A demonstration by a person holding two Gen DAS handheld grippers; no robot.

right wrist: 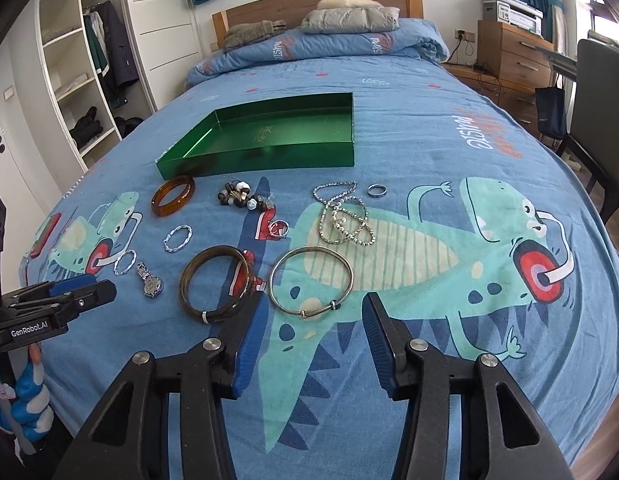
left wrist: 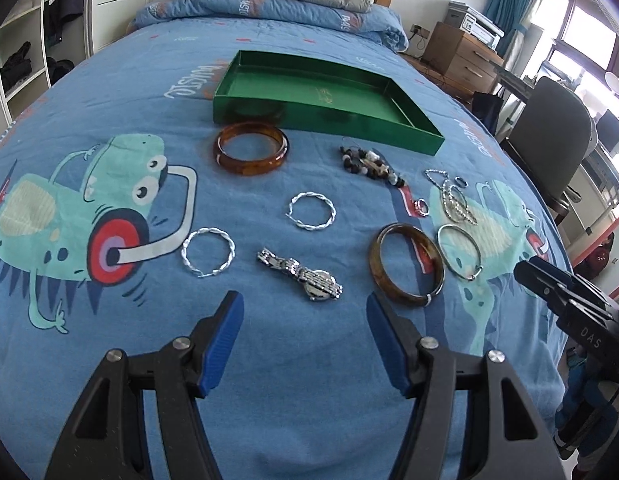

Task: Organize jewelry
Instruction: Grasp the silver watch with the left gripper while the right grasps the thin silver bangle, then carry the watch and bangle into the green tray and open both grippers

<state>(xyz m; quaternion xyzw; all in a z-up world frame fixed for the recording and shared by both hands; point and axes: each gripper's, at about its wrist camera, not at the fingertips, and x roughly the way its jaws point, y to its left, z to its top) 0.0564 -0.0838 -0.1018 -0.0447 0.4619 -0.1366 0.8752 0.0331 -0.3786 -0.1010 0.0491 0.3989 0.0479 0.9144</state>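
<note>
Left tongs (left wrist: 305,312) released, jaws spread wide, empty, hovering over blue quilt (left wrist: 269,380). Watch (left wrist: 305,274) at 12 o'clock, just beyond the tips. Twisted silver hoop (left wrist: 208,252) at 10 o'clock; second hoop (left wrist: 311,210) farther off at 12. Dark brown bangle (left wrist: 405,264) at 1 o'clock, just beside the right blue pad (left wrist: 383,320) but apart from it. Thin silver bangle (left wrist: 459,252) next to the brown one, at 2. Amber bangle (left wrist: 252,149) far up at 11, close to the near wall of green tray (left wrist: 309,114). Bead cluster (left wrist: 369,166) at 12 to 1, short of the tray. Tangled chains (left wrist: 453,196) and small rings farther toward 1.

Right tongs (right wrist: 313,316) likewise released and empty. Thin silver bangle (right wrist: 311,280) dead ahead at 12, between the tips. Dark brown bangle (right wrist: 217,284) at 11, its rim partly hidden behind the left pad (right wrist: 255,320); contact impossible to judge. Watch (right wrist: 151,282) and hoop (right wrist: 125,262) at 10. Chains (right wrist: 345,216) beyond at 12, ring (right wrist: 377,191) at 1. Tray (right wrist: 261,158) far off at 11 to 12, nothing seen inside. Every piece lying on the quilt, outside the tray. Left tongs (right wrist: 85,290) visible at 9.
</note>
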